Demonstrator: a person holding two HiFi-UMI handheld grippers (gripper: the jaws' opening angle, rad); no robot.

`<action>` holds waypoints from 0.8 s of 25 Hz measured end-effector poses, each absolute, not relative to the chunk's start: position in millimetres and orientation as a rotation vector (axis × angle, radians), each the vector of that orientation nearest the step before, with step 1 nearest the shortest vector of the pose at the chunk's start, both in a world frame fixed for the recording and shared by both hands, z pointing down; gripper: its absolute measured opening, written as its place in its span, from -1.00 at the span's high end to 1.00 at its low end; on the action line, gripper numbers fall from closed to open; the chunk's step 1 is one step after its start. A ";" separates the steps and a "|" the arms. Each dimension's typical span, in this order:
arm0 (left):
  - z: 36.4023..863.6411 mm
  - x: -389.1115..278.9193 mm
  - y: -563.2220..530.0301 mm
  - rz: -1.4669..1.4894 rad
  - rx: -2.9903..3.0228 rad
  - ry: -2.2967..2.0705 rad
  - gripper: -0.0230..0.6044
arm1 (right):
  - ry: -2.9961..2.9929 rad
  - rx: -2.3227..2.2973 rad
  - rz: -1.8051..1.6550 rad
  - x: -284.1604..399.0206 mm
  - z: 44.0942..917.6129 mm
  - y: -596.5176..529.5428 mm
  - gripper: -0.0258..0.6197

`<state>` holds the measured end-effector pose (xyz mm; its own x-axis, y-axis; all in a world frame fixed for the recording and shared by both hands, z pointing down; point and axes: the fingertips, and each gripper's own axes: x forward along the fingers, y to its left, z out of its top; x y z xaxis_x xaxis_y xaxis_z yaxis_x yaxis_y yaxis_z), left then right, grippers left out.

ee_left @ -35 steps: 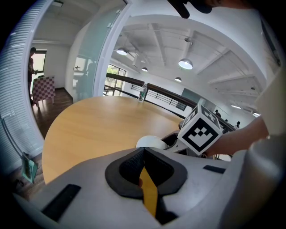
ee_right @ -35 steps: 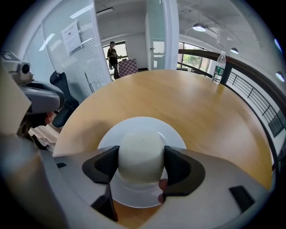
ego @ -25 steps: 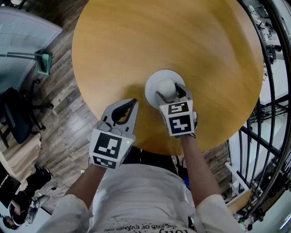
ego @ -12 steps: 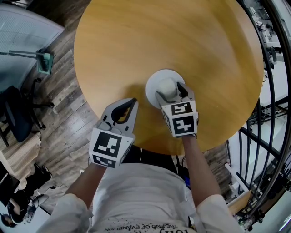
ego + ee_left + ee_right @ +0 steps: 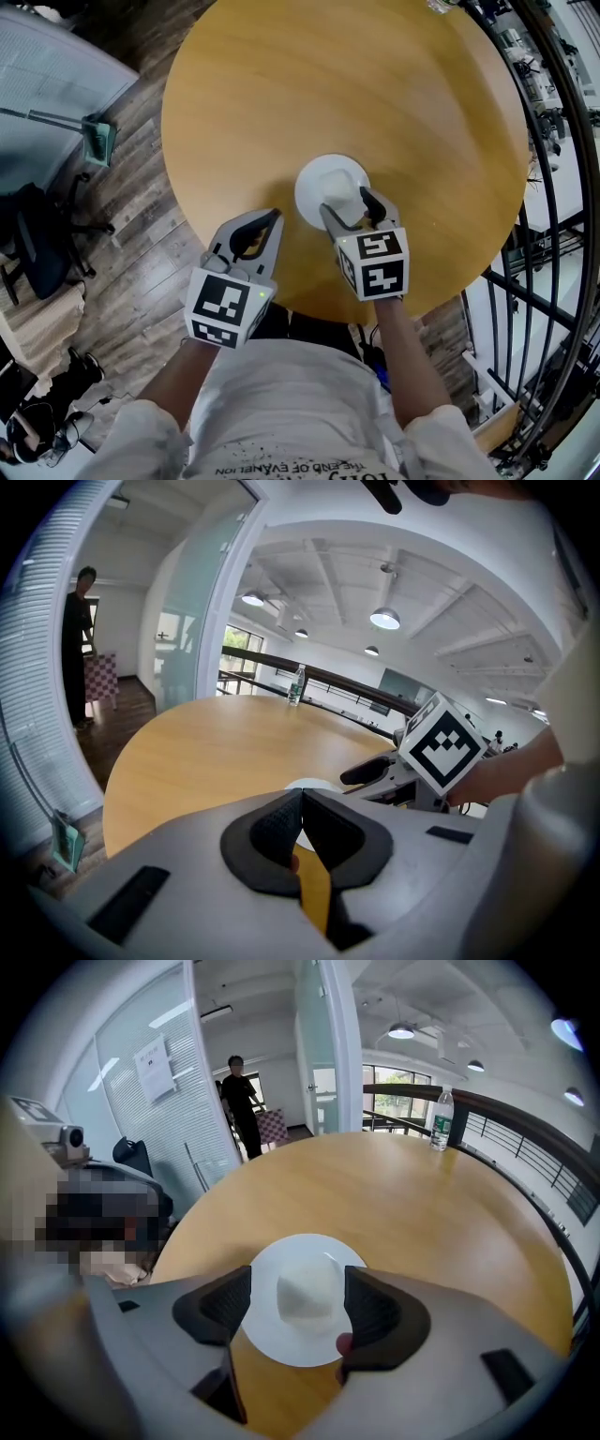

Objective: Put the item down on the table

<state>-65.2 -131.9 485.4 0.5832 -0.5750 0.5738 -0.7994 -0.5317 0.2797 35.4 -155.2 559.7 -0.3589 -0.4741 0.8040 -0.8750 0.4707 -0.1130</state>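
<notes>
Illumination is bright and even. Sources: round ceiling lamps (image 5: pixel 385 619) and daylight through the windows (image 5: pixel 392 1086). The bench (image 5: pixel 375 94) carries a mild sheen and soft shadows beside the left gripper (image 5: pixel 275 216) and right gripper (image 5: pixel 347 201). Both gripper views show strong barrel distortion, black corners and blurred near housings.

Worktop (image 5: pixel 375 94): pale wood, smooth, soft satin sheen. Plate (image 5: pixel 314 178): plain white, matt, smooth; material unclear. White lump (image 5: pixel 309 1297) on it: matt, slightly uneven surface. Left gripper (image 5: pixel 300 795) and right gripper (image 5: pixel 298 1302): grey matt plastic shells. Pads (image 5: pixel 275 832): black, finely ribbed, rubbery look. Marker cubes (image 5: pixel 373 262): flat matt black-and-white print. Floor (image 5: pixel 141 216) at 9 o'clock of worktop: grey-brown wood planks, visible grain. Railing (image 5: pixel 525 281) at 3 o'clock: dark metal bars. Bottle (image 5: pixel 441 1119) at the far rim, 12 o'clock: clear plastic. Shirt (image 5: pixel 291 394): white cloth.
</notes>
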 end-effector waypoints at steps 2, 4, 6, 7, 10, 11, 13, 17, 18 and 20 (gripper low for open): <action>478.6 -64.0 -129.6 0.573 2.310 -1.102 0.85 | -2.028 1.125 0.693 34.8 548.7 -151.0 -0.10; 469.5 -62.1 -126.6 0.574 2.332 -1.112 0.85 | -2.036 1.157 0.643 39.1 536.1 -147.5 0.19; 458.7 -58.6 -120.6 0.570 2.346 -1.117 0.85 | -2.031 1.190 0.603 47.1 524.0 -139.7 0.50; 453.3 -56.3 -116.9 0.566 2.349 -1.119 0.85 | -2.033 1.200 0.599 51.4 518.4 -134.4 0.56; 437.8 -49.7 -108.3 0.561 2.367 -1.130 0.85 | -2.068 1.204 0.607 59.4 502.2 -119.6 0.74; 432.3 -47.7 -106.9 0.559 2.382 -1.131 0.85 | -2.087 1.198 0.606 59.7 496.6 -115.8 0.77; 423.3 -44.7 -103.2 0.552 2.405 -1.128 0.85 | -2.126 1.187 0.605 59.2 485.4 -107.1 0.81; 412.2 -37.5 -88.5 0.552 2.431 -1.120 0.85 | -2.174 1.203 0.622 65.9 463.7 -84.5 0.84; 409.3 -35.5 -84.7 0.554 2.439 -1.118 0.85 | -2.180 1.209 0.628 68.3 459.3 -79.8 0.84; 402.8 -31.7 -78.5 0.557 2.452 -1.115 0.85 | -2.187 1.222 0.641 74.0 451.7 -72.6 0.84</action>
